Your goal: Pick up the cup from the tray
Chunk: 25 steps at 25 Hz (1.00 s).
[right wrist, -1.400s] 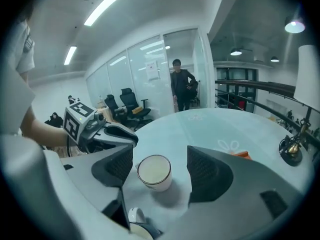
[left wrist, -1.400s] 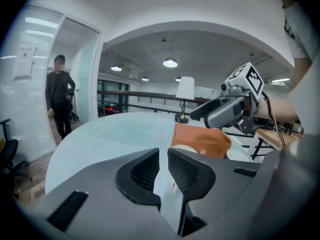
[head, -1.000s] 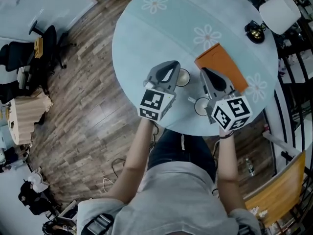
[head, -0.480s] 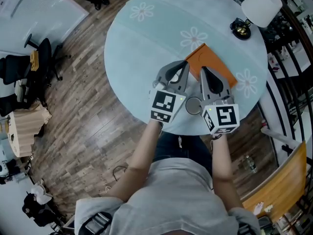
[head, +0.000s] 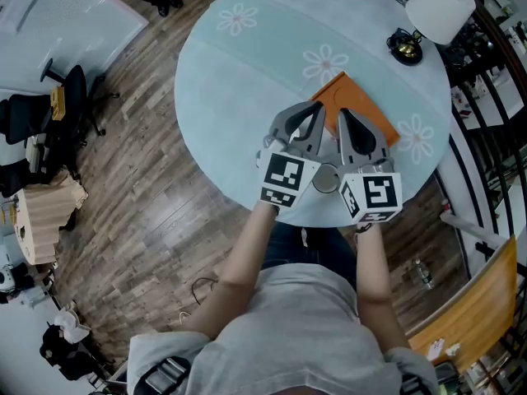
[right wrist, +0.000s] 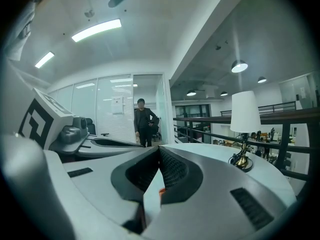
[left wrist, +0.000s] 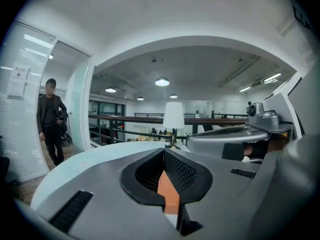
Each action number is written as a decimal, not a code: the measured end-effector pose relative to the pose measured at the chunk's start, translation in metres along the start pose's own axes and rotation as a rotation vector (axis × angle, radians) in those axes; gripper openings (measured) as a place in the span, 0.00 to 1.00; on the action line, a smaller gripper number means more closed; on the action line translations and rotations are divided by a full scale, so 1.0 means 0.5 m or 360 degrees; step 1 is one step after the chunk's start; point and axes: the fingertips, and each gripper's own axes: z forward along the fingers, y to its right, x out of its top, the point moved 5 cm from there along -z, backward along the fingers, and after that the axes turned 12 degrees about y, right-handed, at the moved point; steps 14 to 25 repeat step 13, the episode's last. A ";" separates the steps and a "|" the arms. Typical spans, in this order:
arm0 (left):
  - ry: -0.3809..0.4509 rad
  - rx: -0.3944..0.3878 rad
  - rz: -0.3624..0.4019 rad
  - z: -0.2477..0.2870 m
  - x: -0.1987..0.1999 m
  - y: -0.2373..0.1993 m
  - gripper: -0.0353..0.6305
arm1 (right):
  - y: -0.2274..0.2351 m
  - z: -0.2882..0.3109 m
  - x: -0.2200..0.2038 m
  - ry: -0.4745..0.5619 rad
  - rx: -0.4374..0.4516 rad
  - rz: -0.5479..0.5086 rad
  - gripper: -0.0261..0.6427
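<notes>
1. Round table (head: 239, 97) with a pale blue flowered cloth. An orange tray (head: 366, 109) lies right of centre, its near part hidden under both grippers.
2. The cup (head: 327, 178) shows between the two marker cubes, toward the table's 5 o'clock edge and apparently off the tray. Contents unreadable.
3. Left gripper (head: 314, 112): jaws pressed together, nothing pinched.
4. Right gripper (head: 343, 119): jaws likewise together, empty.
5. Lamp (head: 440, 8) at 1 o'clock.

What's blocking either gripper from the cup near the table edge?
Nothing visible. The cup sits between the left gripper and right gripper, behind their shut jaw tips, which point toward the orange tray.
</notes>
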 end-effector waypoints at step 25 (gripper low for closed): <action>-0.0016 0.0064 -0.0024 -0.013 -0.017 -0.024 0.07 | 0.014 -0.009 -0.016 -0.0012 -0.0065 0.0023 0.05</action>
